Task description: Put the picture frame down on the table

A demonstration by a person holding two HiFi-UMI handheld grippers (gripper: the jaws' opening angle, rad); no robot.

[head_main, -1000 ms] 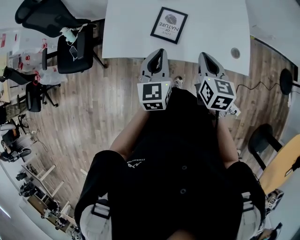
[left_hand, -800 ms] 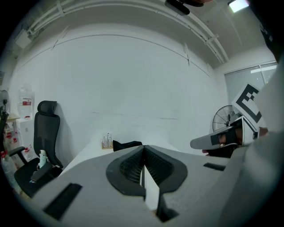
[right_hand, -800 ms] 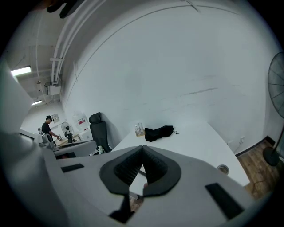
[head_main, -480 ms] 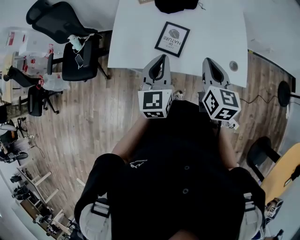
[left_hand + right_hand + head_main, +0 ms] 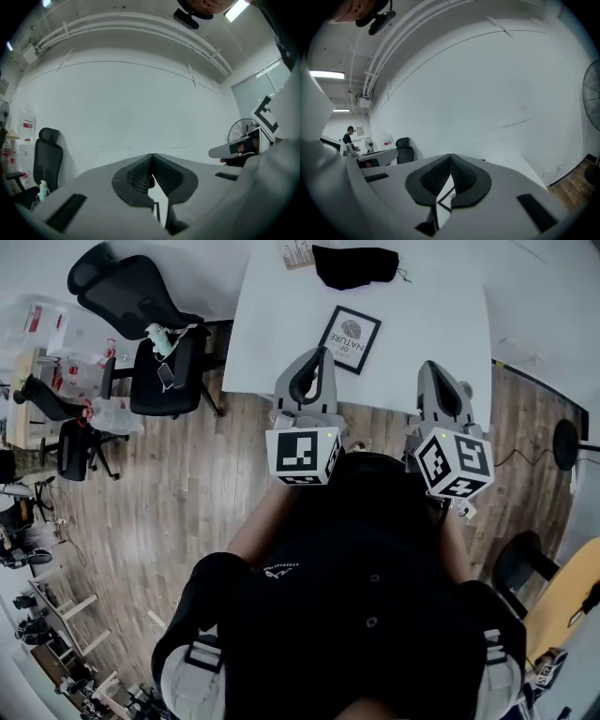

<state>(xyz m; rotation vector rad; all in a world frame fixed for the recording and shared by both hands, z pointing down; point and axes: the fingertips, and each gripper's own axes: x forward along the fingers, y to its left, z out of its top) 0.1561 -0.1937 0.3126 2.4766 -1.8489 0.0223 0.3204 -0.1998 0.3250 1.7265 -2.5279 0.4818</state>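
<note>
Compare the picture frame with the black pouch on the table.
The picture frame is a flat, stiff rectangle with a black border round a white print; the black pouch is soft, rumpled and all black. The picture frame lies nearer the person, turned at an angle to the table's edge; the black pouch lies farther across. Both rest on the white table, apart from each other.

White table [image 5: 441, 324]; picture frame [image 5: 350, 340] on it black-edged, white face with dark fingerprint swirl and dark lettering; cloth bag [image 5: 354, 264] at table's far edge black; left gripper [image 5: 317, 357] and right gripper [image 5: 433, 371] grey, cubes white with black square markers; floor [image 5: 216, 474] beside table brown wood planks.
</note>
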